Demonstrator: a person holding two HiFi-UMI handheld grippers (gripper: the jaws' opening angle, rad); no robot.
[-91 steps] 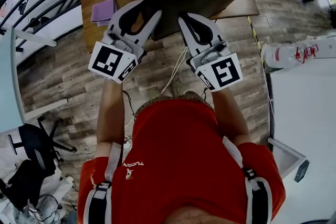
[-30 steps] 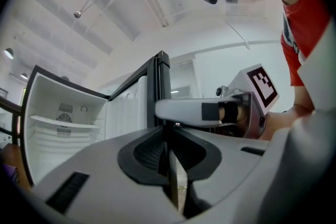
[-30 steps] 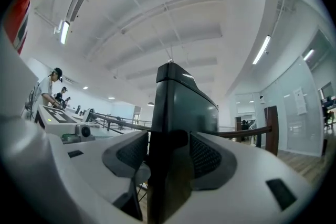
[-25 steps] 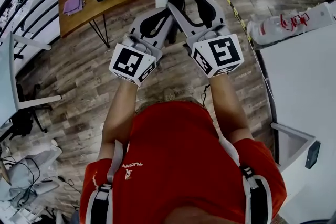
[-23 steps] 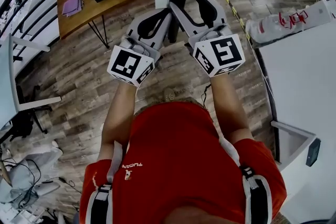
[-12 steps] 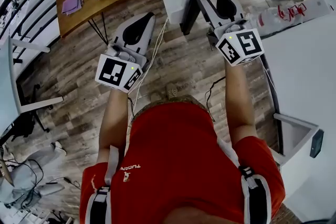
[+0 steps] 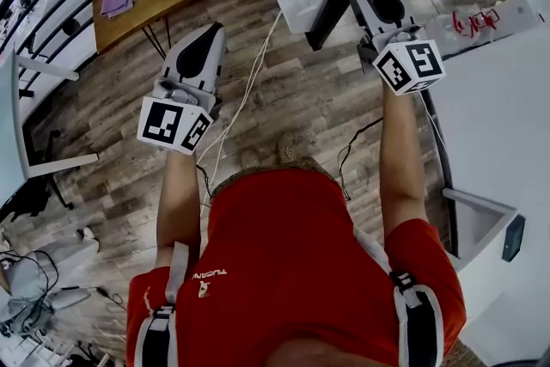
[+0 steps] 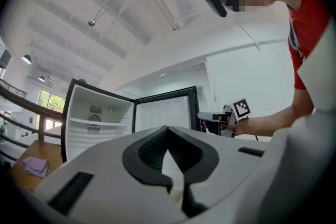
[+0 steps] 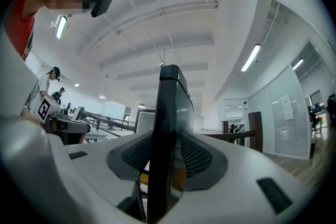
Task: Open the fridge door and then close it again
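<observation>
R tongs (image 9: 166,162) closing on fridge door (image 9: 170,97) edge (upright, black).

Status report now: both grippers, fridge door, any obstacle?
Left gripper shut, empty. Right gripper: jaws closing on fridge door edge. Door stands wide open. No obstacle seen.

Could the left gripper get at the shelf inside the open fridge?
Probably yes: the door stands wide open, and nothing shows between the left gripper and the shelf.
</observation>
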